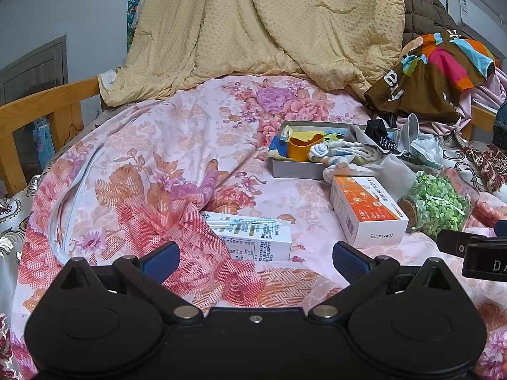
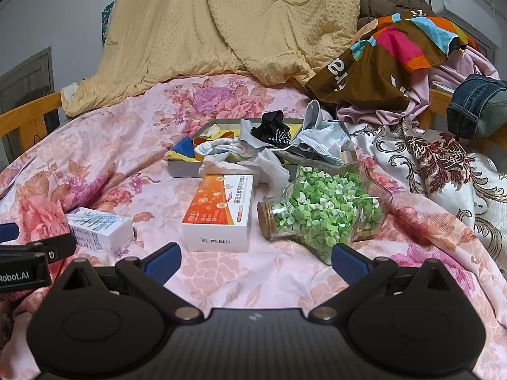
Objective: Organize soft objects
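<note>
A grey tray (image 1: 293, 171) (image 2: 182, 168) on the floral bed holds soft things: yellow and blue cloths (image 2: 185, 150), rolled white socks (image 1: 326, 152) (image 2: 218, 152), a black sock (image 2: 272, 128) and an orange band (image 1: 302, 147). A white cloth (image 2: 272, 171) spills over its front edge. My left gripper (image 1: 255, 258) stands open near the bed's front, just before a white box (image 1: 256, 237). My right gripper (image 2: 255, 258) is open too, empty, in front of an orange-and-white box (image 2: 218, 212) and a star-shaped jar of green paper pieces (image 2: 323, 212).
A yellow quilt (image 1: 263, 25) is heaped at the back. Piled clothes, a brown multicoloured garment (image 2: 389, 60) and jeans (image 2: 478, 107), lie at the right. A wooden bed rail (image 1: 41, 107) runs along the left. The pink floral sheet (image 1: 164, 145) stretches left of the tray.
</note>
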Motion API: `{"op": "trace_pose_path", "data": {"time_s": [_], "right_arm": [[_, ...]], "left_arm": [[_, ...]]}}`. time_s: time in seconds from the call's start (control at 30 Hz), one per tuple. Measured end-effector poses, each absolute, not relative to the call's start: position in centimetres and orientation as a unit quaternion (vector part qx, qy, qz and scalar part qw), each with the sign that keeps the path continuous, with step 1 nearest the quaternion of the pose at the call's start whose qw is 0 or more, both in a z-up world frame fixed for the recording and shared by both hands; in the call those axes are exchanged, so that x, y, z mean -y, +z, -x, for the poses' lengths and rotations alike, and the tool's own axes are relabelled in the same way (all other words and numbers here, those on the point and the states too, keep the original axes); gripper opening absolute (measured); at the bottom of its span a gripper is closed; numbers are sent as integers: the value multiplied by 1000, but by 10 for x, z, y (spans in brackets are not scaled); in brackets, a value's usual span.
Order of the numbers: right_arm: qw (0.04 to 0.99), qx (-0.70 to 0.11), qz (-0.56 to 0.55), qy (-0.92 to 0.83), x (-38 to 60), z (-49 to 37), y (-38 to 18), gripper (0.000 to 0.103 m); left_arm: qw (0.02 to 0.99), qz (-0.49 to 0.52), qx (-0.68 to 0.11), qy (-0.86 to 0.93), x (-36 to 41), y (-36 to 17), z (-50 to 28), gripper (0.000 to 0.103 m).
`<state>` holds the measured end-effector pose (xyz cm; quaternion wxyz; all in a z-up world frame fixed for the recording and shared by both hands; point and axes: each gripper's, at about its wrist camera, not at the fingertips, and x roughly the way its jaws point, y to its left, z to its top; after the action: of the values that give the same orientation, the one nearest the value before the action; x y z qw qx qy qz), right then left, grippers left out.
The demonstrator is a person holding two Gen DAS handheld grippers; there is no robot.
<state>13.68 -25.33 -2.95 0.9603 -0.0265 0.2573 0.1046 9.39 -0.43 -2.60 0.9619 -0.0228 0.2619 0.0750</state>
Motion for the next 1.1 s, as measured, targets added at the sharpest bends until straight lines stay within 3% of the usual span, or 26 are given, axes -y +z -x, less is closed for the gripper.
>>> {"op": "trace_pose_path", "data": {"time_s": [1.1], "right_arm": [[959,-260,30,105,252,-136,-35,103]], "left_arm": [[961,23,-265,76,3,-29,-94,102]]}}
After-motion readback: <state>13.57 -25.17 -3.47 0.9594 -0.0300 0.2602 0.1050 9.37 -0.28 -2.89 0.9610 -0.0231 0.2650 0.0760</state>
